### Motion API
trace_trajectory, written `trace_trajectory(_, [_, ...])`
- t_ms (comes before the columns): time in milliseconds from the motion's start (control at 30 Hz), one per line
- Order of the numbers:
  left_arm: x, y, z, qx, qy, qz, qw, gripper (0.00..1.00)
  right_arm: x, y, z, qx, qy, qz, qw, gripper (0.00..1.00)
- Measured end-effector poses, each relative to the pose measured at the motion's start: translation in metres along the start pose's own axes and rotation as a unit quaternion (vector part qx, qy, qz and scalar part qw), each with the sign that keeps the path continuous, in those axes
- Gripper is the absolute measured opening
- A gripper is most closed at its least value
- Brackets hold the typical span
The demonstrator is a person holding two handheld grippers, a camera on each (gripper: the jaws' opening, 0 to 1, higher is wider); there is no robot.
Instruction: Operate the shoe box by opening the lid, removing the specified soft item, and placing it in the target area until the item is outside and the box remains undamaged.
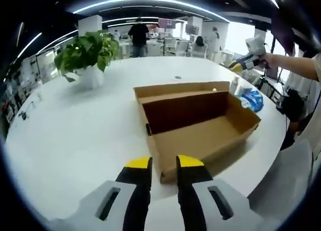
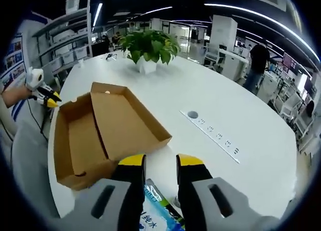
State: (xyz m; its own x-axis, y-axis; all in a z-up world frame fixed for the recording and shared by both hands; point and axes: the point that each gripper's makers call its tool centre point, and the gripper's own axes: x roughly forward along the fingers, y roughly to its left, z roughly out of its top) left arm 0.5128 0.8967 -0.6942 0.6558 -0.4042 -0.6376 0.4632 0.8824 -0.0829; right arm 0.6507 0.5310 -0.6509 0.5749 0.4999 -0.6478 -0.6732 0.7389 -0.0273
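Observation:
The brown cardboard shoe box (image 1: 200, 130) lies on the white table with its lid folded back flat; its inside looks bare. My left gripper (image 1: 164, 163) hovers just short of the box's near corner, open, nothing between its yellow-tipped jaws. A soft blue-and-white packet (image 1: 253, 99) rests on the table past the box's right end. My right gripper (image 1: 251, 50) is held up above that packet. In the right gripper view the right gripper (image 2: 160, 160) is open, with the packet (image 2: 158, 211) lying below its jaws and the box (image 2: 100, 130) to the left. The left gripper (image 2: 45, 95) shows beyond the box.
A potted green plant (image 1: 88, 55) stands at the back of the table (image 1: 65, 140). A recessed socket strip (image 2: 210, 130) and a round grommet (image 2: 192, 114) run across the tabletop beside the box. A person (image 1: 138, 35) stands far off among the office desks.

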Motion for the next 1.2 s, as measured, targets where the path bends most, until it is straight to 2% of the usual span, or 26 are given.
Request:
trace_trajectory(467, [0.013,0.005,-0.009,-0.026,0.023,0.003,0.9994,0.06,0.033,0.012,0.000,0.049,0.025,-0.009,0.9984,0.19])
trace_trajectory(533, [0.014,0.007,-0.012,-0.040,0.029,0.006,0.9988,0.04,0.037,0.013,-0.001,0.059,0.029,-0.009,0.9978,0.19])
trace_trajectory(600, [0.014,0.006,-0.012,-0.073,0.023,0.003,0.9971,0.03,0.042,0.013,-0.003,0.070,0.034,-0.010,0.9969,0.19])
trace_trajectory(1000, [0.014,0.005,-0.015,-0.065,0.028,0.004,0.9975,0.02,0.075,0.002,-0.012,0.126,0.055,-0.032,0.9900,0.18])
trace_trajectory(1200, [0.014,0.005,-0.015,-0.061,0.027,0.006,0.9977,0.02,0.089,-0.002,-0.017,0.161,0.065,-0.038,0.9840,0.17])
